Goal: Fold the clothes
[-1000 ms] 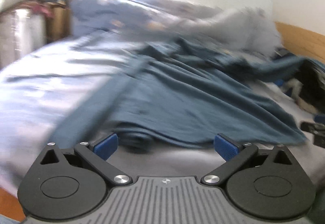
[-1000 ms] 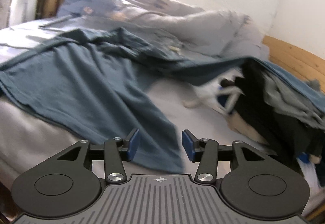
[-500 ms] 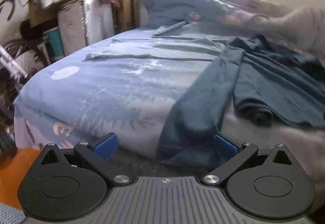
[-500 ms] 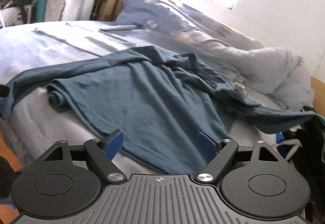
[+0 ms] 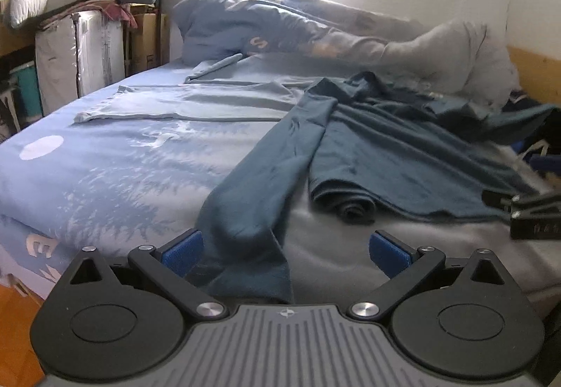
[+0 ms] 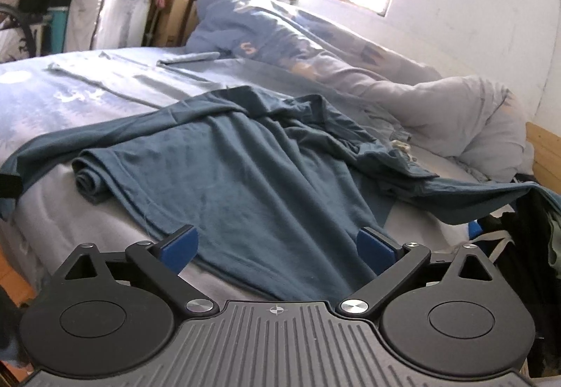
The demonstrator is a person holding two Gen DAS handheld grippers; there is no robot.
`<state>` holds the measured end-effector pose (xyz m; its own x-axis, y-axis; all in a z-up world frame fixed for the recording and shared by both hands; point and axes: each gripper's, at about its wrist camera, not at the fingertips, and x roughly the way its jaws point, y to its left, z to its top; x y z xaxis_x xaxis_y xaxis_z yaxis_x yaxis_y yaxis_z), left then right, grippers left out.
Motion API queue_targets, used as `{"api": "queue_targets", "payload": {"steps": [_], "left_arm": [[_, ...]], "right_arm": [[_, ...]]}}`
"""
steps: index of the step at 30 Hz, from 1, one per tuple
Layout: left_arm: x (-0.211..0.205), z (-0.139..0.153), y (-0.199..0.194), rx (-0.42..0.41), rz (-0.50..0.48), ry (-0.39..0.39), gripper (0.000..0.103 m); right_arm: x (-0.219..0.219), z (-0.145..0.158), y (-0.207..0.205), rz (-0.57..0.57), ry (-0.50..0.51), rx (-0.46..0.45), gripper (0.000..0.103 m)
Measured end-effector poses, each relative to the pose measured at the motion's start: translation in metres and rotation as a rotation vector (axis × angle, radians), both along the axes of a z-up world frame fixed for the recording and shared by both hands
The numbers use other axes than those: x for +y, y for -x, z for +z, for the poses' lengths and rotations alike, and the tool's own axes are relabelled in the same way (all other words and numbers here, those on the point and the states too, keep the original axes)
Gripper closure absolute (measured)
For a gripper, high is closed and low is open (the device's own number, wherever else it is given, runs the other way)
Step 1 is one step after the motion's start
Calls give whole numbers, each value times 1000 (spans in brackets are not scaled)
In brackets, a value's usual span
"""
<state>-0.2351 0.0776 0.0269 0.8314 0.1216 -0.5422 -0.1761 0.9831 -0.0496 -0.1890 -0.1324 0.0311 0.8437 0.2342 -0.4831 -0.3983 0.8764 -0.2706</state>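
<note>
Two sets of tongs, both spread wide and both empty, as far as I see.

Left wrist view: my left tongs [image 5: 284, 252] hang low at the bed's [image 5: 105, 169] near edge, blue pads well apart. The dark blue long-sleeved top [image 5: 403, 155] lies spread over the bed, and its sleeve [image 5: 270, 183] runs down toward me, the cuff end draping between the pads without being pinched. I judge I'm lined up here because that loose end is the easiest thing to catch. Beside the sleeve, the hem is rolled into a small curl [image 5: 354, 208]. A lighter grey-blue garment [image 5: 182, 106] lies flat further back. At the right edge, a black part of my other tool [image 5: 526, 211] peeks in.

Right wrist view: my right tongs [image 6: 277, 246] sit over the top's [image 6: 245, 169] body, pads apart, hem edge just below them. The collar end is bunched in wrinkles [image 6: 315, 120] toward the duvet [image 6: 455, 120]. This top isn't folded as it lies; it's crooked and needs squaring.
</note>
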Motion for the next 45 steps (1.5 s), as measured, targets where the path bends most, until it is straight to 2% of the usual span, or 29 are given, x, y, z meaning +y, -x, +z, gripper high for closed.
{"api": "queue_targets", "payload": {"steps": [4, 8, 10, 14, 18, 19, 23, 28, 33, 41, 45], "left_arm": [[2, -7, -8, 58, 19, -3, 15], [3, -15, -14, 124, 30, -15, 19], [5, -16, -14, 133, 36, -15, 23], [8, -16, -12, 129, 57, -8, 39], [10, -17, -13, 137, 62, 1, 50], [11, -17, -13, 139, 61, 2, 54], [10, -16, -12, 137, 60, -4, 85], [10, -13, -12, 139, 70, -24, 92], [18, -8, -11, 100, 101, 15, 94], [67, 10, -6, -16, 285, 212, 94], [94, 18, -12, -64, 361, 275, 94]], "right_arm": [[2, -1, 1, 8, 5, 1, 4], [4, -2, 1, 16, 11, 2, 4], [5, -3, 2, 21, 16, 1, 4], [6, -3, 3, 26, 21, 1, 4], [4, -4, 3, 29, 23, 1, 3], [3, -4, 3, 29, 23, 1, 3], [2, -5, 4, 32, 25, 1, 3], [0, -5, 5, 35, 27, 1, 3], [2, -5, 4, 30, 25, 2, 3], [4, -4, 4, 38, 16, -1, 3], [6, -4, 3, 45, 15, -3, 3]]}}
